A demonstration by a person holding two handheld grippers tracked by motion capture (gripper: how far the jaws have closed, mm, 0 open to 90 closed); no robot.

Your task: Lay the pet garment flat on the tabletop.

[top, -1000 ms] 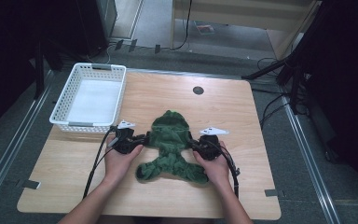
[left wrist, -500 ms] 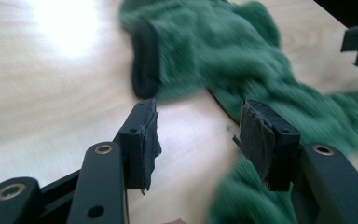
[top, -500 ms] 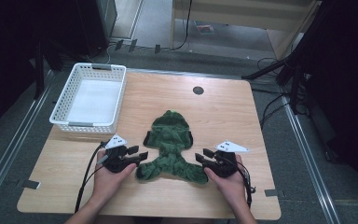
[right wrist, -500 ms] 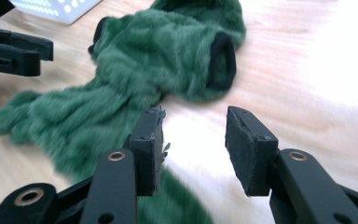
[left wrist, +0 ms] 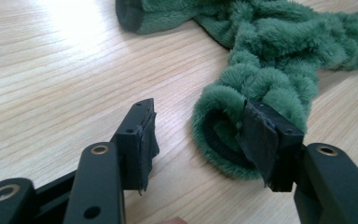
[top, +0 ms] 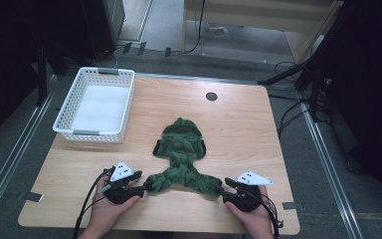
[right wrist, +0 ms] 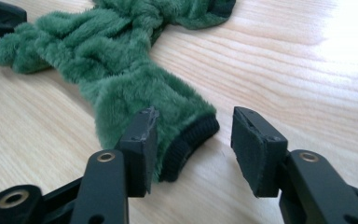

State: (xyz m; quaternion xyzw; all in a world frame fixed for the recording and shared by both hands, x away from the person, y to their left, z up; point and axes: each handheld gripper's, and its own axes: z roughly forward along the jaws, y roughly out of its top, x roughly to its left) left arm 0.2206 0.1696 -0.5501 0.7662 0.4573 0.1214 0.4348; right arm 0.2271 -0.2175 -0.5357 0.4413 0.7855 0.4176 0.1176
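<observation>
Green fleece garment [top: 183,157] lies flat on the table [top: 238,124], its 2 cuffed ends spread toward the person. Left gripper [top: 140,182] and right gripper [top: 221,188] each sit at 1 cuff, jaws just opened, spread, gripping nothing. White basket [top: 97,105] stands beyond the left gripper.

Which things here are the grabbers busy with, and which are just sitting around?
Busy with: the fuzzy green garment, spread flat, with the left gripper and right gripper open at its two near cuffs.

Just sitting around: the white basket and the table.
</observation>
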